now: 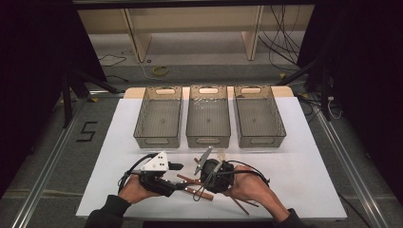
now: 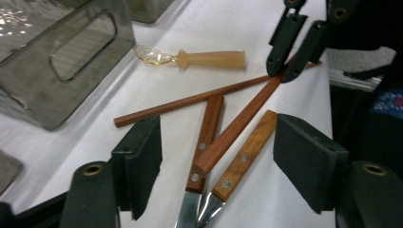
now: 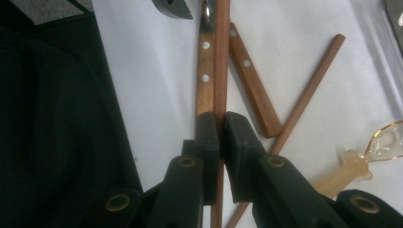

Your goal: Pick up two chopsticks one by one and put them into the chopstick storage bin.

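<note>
Pile sits near the table's (image 1: 119,142) front edge, lots of bare white around it. Right gripper (image 3: 221,124) is clamped on a reddish-brown chopstick (image 3: 221,57) lying across two wooden-handled knives (image 2: 237,159). Left gripper (image 2: 216,161) gapes wide over them.

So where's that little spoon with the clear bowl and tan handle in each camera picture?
High view: spoon is a faint speck before the middle bin.
Left gripper view: upper centre, beside a bin.
Right gripper view: lower right edge.
Shared landmark: the thin chopstick lying next to it.
</note>
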Demonstrator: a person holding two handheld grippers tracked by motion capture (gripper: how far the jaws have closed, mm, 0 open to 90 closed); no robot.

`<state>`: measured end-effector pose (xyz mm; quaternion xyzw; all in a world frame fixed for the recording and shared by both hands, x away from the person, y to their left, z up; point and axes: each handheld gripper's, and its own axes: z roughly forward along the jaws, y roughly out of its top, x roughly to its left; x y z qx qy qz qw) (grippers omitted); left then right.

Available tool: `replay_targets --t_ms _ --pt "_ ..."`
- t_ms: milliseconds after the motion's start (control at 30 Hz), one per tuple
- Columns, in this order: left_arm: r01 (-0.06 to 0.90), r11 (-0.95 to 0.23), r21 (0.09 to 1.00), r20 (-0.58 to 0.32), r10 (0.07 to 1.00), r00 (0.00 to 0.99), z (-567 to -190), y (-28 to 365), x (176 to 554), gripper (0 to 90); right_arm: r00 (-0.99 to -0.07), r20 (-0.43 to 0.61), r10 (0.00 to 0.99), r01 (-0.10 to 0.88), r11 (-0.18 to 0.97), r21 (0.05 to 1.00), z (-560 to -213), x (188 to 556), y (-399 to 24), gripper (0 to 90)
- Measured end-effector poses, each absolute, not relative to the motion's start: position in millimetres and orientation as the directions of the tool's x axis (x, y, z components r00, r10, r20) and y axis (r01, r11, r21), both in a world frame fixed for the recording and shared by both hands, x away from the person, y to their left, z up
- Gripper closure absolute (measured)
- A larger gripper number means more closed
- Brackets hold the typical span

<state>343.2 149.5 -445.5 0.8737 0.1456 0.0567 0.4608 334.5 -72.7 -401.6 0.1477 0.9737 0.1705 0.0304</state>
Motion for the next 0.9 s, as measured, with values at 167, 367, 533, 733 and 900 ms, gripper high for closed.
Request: replay_targets --t_ms 167,367,533,733,900 --pt "0.167 -0.573 0.802 -0.016 0.259 0.966 -444.9 146.6 341.3 41.0 -0.961 -0.01 0.277 0.259 0.907 0.331 -399.4 331.7 -70.2 84.9" --pt "0.145 -0.601 0.786 -0.011 0.221 0.975 -445.5 143.1 339.3 46.5 -0.971 -0.014 0.237 0.22 0.92 0.323 -399.0 330.8 -69.3 84.9" --pt "0.13 -0.612 0.78 -0.005 0.202 0.979 -444.7 142.9 338.3 52.2 -0.976 -0.016 0.216 0.2 0.927 0.318 -399.4 328.8 -67.4 84.9" --pt "0.107 -0.641 0.76 0.0 0.165 0.986 -445.4 140.9 336.6 58.0 -0.98 -0.017 0.196 0.181 0.933 0.312 -400.4 327.9 -66.5 84.9" --pt "0.097 -0.648 0.756 0.002 0.151 0.988 -445.8 140.5 335.9 63.3 -0.983 -0.016 0.181 0.167 0.935 0.314 -400.7 327.6 -66.0 84.9"
